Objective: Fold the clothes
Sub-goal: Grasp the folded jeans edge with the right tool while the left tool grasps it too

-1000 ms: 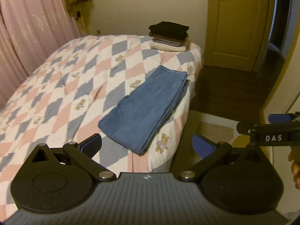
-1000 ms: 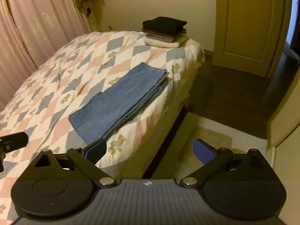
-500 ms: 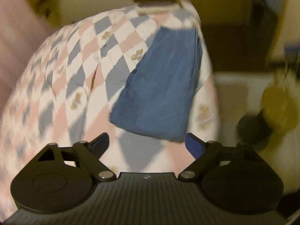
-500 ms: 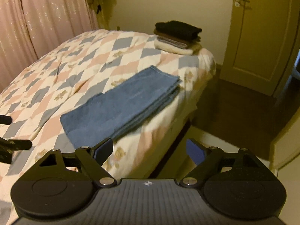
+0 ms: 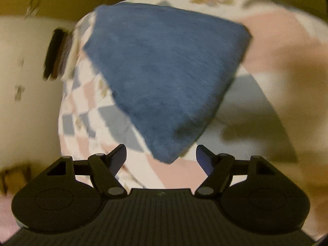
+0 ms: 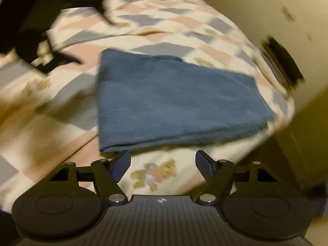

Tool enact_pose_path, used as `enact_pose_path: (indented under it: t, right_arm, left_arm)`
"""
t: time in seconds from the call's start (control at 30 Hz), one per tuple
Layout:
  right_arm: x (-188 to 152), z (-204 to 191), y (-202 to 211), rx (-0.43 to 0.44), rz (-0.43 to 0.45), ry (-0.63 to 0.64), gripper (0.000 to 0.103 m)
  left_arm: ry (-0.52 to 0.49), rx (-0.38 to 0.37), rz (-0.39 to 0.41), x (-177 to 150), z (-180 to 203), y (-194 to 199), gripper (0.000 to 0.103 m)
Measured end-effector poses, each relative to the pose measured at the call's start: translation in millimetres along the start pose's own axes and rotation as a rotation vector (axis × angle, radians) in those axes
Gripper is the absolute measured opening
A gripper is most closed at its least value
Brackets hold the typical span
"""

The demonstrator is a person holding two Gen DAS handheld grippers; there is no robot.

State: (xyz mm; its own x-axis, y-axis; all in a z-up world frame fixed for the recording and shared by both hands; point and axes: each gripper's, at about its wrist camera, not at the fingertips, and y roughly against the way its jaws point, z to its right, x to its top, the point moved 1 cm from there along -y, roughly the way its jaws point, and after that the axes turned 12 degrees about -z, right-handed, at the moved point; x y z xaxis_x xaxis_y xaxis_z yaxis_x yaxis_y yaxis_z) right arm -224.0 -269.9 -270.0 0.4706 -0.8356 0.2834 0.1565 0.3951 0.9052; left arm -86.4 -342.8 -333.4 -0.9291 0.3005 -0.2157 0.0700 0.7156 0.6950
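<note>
So both hand-held grippers are pointing down at the bed, and it all comes down to which end of the jeans each one faces.

Left hand-held gripper (image 5: 161, 155): jaws apart and narrowing, nothing pinched. One corner of the jeans (image 5: 166, 69) pokes right into the gap between the blue pads (image 5: 120, 160), just ahead of the tips, but the pads aren't on the cloth. In this view the denim fans away from that corner, so the long axis runs up and off from the gripper. It's at one short end, and I'd say it's the closer one to actually touching fabric.

Right hand-held gripper (image 6: 163, 162): same story, jaws apart and closing in, empty. Straight in front of it is only quilt (image 6: 155, 172) with a little teddy print. The jeans (image 6: 176, 100) start just beyond, and here the long folded edge lies across the view, left to right, with its near-left corner just above the left pad (image 6: 121, 164). So it faces a long side, not an end.

The jeans are already folded into a long flat strip near the bed's edge. My guess is the next fold takes one short end over to the other, so each gripper wants a corner of the same short end.

Further back, a stack (image 6: 283, 63) of folded clothes sits at the far corner of the bed. It's all pretty motion-blurred.
</note>
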Motion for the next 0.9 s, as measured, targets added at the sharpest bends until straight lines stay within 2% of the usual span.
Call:
enact_pose_path:
  t: [0.13, 0.3, 0.43, 0.57, 0.63, 0.73, 0.77, 0.9]
  right_arm:
    - [6, -42, -21, -0.036, 0.024, 0.188, 0.071]
    - [5, -90, -40, -0.098, 0.098, 0.382, 0.071]
    - [5, -113, -62, -0.218, 0.108, 0.458, 0.069]
    - [5, -123, -85, -0.341, 0.098, 0.518, 0.067]
    - [4, -127, -94, -0.393, 0.097, 0.560, 0.066]
    - [3, -132, -107, -0.433, 0.091, 0.603, 0.057]
    - [4, -133, -111, -0.448, 0.090, 0.615, 0.046]
    - [13, -120, -108, -0.367, 0.076, 0.584, 0.031]
  left_arm:
    - [-0.116, 0.048, 0.052, -9, 16, -27, 0.074]
    - [-0.222, 0.114, 0.112, -20, 30, -53, 0.075]
    - [-0.297, 0.178, 0.173, -22, 38, -69, 0.076]
    - [-0.364, 0.298, 0.212, -28, 47, -87, 0.075]
    - [-0.372, 0.315, 0.222, -28, 51, -95, 0.071]
    - [-0.357, 0.303, 0.228, -27, 54, -100, 0.048]
    - [-0.348, 0.297, 0.228, -26, 53, -101, 0.040]
    - [-0.303, 0.187, 0.217, -19, 28, -92, 0.032]
